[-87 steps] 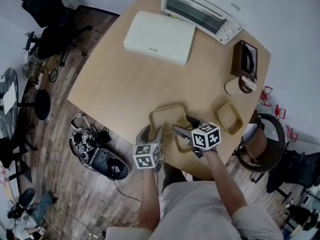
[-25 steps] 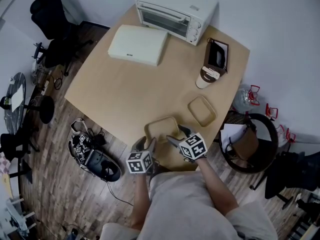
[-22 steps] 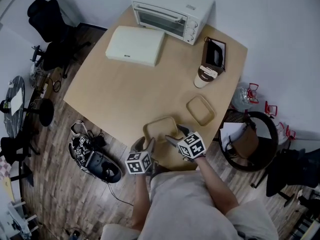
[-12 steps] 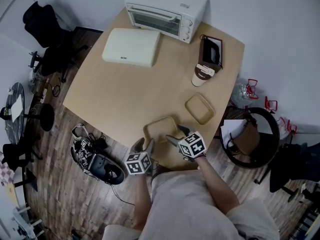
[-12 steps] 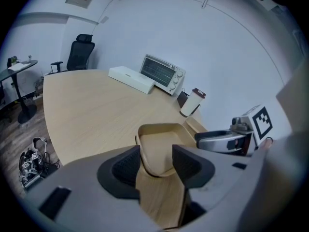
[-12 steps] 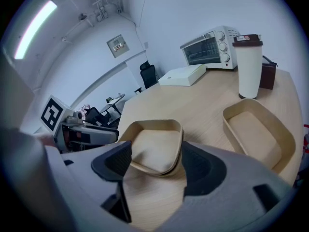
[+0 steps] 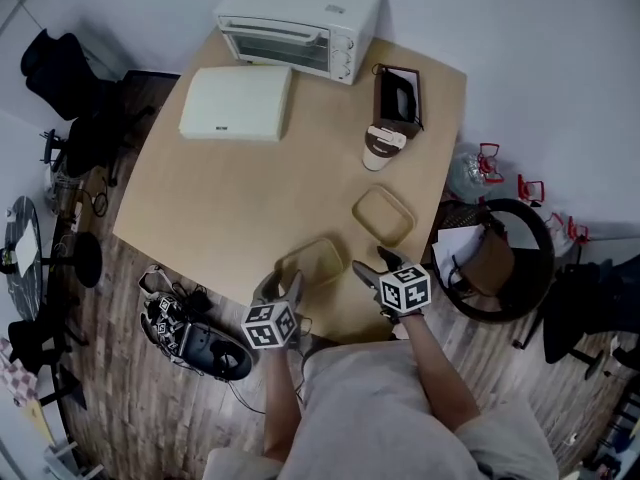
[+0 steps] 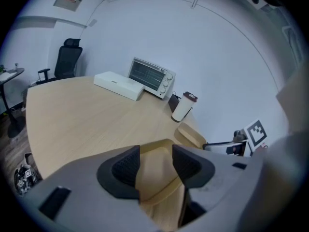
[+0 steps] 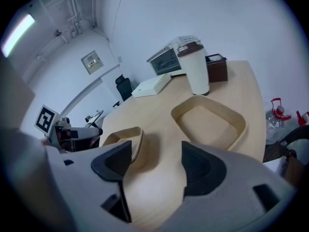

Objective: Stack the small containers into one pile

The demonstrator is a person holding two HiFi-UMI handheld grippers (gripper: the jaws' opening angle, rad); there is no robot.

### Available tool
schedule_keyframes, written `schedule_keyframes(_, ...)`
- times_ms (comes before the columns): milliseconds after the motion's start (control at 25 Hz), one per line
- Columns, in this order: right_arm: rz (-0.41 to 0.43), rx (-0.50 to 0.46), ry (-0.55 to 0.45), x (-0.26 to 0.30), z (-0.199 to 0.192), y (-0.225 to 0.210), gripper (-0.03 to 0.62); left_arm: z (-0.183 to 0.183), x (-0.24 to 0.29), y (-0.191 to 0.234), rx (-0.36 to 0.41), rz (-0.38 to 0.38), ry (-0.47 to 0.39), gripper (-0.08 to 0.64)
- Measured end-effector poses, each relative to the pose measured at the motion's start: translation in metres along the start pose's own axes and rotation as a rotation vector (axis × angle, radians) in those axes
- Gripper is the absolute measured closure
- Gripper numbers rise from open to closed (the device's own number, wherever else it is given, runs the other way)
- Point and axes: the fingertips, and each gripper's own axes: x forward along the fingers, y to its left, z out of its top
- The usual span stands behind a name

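Near container (image 7: pixel 312 263): lower centre of the head view, flat on the table (image 7: pixel 230 198) near its front edge.
Far container (image 7: pixel 383 214): up and right of it, apart, not stacked.
Left gripper (image 7: pixel 282 286): at the near container's lower-left corner, jaws parted over its rim, pads not pressing.
Right gripper (image 7: pixel 368 271): jaws spread wide over bare table, between both containers.
Cup (image 7: pixel 378 146): upright, upper right.

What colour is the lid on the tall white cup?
The dark brown lid tops the tall white cup; it shows best in the right gripper view.
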Motion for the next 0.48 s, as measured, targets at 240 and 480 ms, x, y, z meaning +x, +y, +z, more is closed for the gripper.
schedule_keyframes(240, -0.093, 0.110, -0.091, -0.035, 0.009, -0.032, 0.270, 0.048, 0.037, -0.046, 0.156, -0.140, 0.007, 0.357)
schedule_keyframes(480, -0.178, 0.216, -0.161, -0.060, 0.003, -0.057, 0.273, 0.082, 0.079, -0.096, 0.343, -0.282, 0.062, 0.354)
